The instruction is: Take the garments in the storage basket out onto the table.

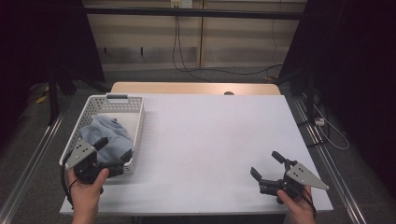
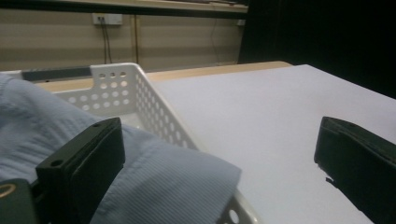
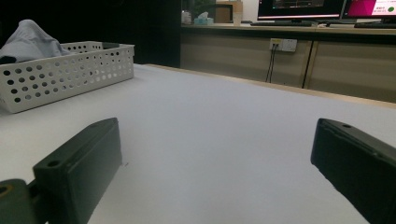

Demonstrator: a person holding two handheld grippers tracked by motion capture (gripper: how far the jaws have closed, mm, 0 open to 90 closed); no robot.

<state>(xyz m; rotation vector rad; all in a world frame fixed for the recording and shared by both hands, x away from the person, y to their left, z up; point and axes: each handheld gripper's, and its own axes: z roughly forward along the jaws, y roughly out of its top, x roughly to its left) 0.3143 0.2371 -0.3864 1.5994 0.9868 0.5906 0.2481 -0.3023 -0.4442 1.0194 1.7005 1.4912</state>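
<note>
Both hand-held tongs gape wide, the left tongs [image 1: 114, 148] raised, the right tongs [image 1: 266, 164] held low.

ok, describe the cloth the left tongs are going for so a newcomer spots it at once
Start at the white table and go to its left edge, where a white perforated basket sits. The light blue cloth is bunched in the basket's near end, spilling over the rim, with the open left tongs right over it. It is the sole soft, coloured item there; everything around it is hard white plastic or bare tabletop.
</note>
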